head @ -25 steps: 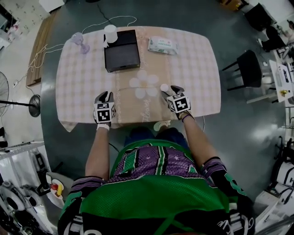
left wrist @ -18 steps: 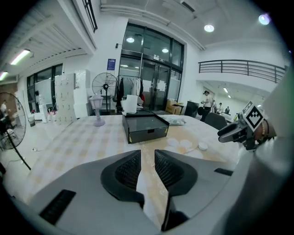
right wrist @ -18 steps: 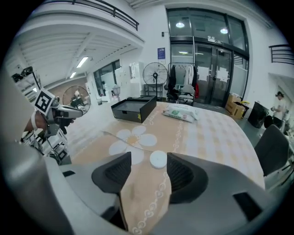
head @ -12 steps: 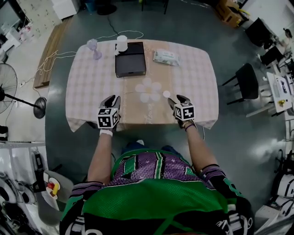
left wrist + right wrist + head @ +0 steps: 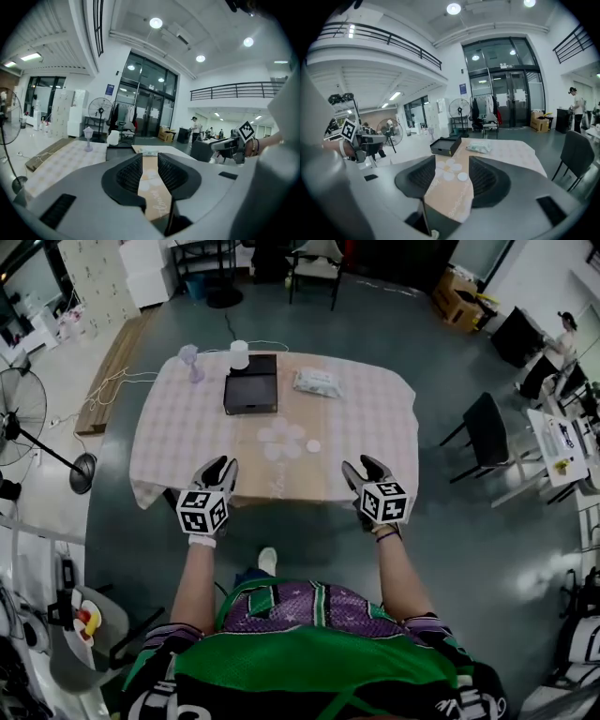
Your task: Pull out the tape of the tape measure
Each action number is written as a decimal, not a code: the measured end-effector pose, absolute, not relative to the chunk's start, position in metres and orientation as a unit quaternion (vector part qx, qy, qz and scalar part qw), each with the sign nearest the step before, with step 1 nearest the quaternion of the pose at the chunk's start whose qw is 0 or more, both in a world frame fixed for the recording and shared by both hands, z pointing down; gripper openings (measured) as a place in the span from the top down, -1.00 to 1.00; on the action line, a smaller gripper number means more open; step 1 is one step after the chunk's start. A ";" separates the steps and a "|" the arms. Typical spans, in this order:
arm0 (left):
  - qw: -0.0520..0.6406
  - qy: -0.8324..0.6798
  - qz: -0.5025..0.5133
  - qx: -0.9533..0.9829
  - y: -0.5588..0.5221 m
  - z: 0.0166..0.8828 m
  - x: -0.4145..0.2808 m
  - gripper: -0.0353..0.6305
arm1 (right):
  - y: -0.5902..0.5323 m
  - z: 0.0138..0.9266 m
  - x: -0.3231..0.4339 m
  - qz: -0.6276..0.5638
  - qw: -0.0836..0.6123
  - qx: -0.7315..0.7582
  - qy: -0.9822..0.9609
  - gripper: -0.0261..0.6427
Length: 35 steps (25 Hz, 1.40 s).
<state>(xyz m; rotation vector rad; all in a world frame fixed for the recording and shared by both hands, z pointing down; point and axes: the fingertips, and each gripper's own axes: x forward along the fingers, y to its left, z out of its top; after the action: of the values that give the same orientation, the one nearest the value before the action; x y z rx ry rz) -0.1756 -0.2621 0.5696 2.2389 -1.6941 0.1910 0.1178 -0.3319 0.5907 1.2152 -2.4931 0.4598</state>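
Both grippers empty over the table's near edge; tape measure lies clear of them.

Left gripper (image 5: 221,464): jaws narrowly apart, nothing between them. Right gripper (image 5: 362,465): jaws wider apart and just been closing, nothing between them. Both show over the near edge of the rectangular table in a pink checked cloth (image 5: 178,437). Small round white tape measure (image 5: 313,445) lies near the table's middle, just right of a white flower print, apart from both grippers. Toward the far edge: flat black box (image 5: 250,390), white packet (image 5: 317,382) to its right, white cup (image 5: 239,354) and purple ornament (image 5: 191,360) toward the far left corner.

The tablecloth (image 5: 178,442) is matt fabric; the floor (image 5: 450,559) looks glossy.
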 end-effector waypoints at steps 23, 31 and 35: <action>0.045 -0.555 -0.005 0.830 -0.130 0.398 -0.111 0.59 | -0.182 0.401 0.189 0.065 0.027 0.451 -0.889 0.27; 0.028 -0.564 -0.037 0.825 -0.131 0.363 -0.133 0.59 | -0.179 0.365 0.152 0.046 0.010 0.441 -0.896 0.27; 0.009 -0.575 -0.038 0.817 -0.128 0.354 -0.144 0.59 | -0.176 0.359 0.134 0.035 0.010 0.451 -0.892 0.32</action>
<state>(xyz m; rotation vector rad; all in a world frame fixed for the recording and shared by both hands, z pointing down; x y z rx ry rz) -0.1439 -0.1280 0.3543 2.5521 -1.7963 -0.1188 0.1341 -0.1762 0.3595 1.4063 -2.7838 0.1081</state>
